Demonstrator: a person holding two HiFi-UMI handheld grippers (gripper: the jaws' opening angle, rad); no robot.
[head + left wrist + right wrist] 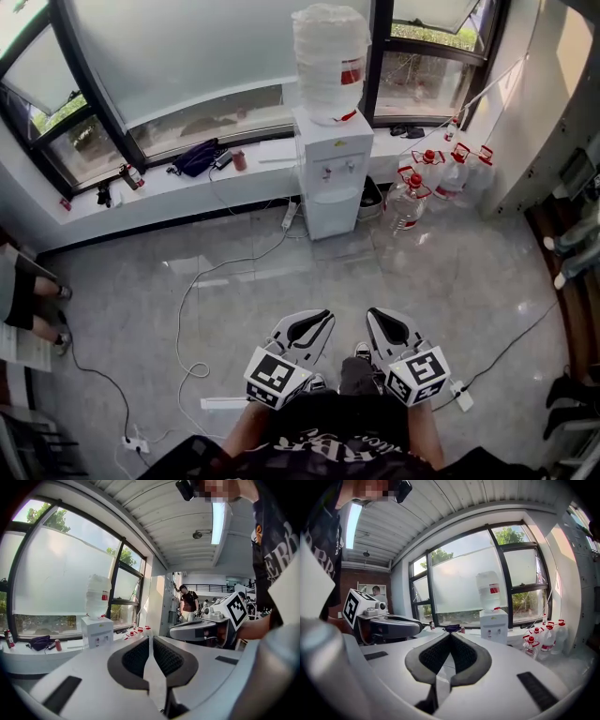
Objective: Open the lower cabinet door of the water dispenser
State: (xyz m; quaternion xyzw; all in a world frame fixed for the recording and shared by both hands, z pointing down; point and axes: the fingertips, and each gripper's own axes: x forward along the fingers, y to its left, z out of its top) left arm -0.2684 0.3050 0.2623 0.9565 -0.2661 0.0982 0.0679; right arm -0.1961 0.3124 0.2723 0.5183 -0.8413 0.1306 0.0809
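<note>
The white water dispenser (331,169) stands against the window sill across the room, with a large clear bottle (328,56) on top. Its lower cabinet door (331,214) is closed. The dispenser also shows small and far off in the left gripper view (97,632) and the right gripper view (494,625). Both grippers are held side by side close to the person's body, well short of the dispenser. My left gripper (324,319) (150,638) is shut with nothing in it. My right gripper (374,317) (450,635) is shut and empty too.
Several red-capped water jugs (433,178) stand right of the dispenser. A power strip (290,217) and cables trail over the grey floor; another strip (460,395) lies near my right. A dark bag (197,157) rests on the sill. A seated person's legs (37,300) are at left.
</note>
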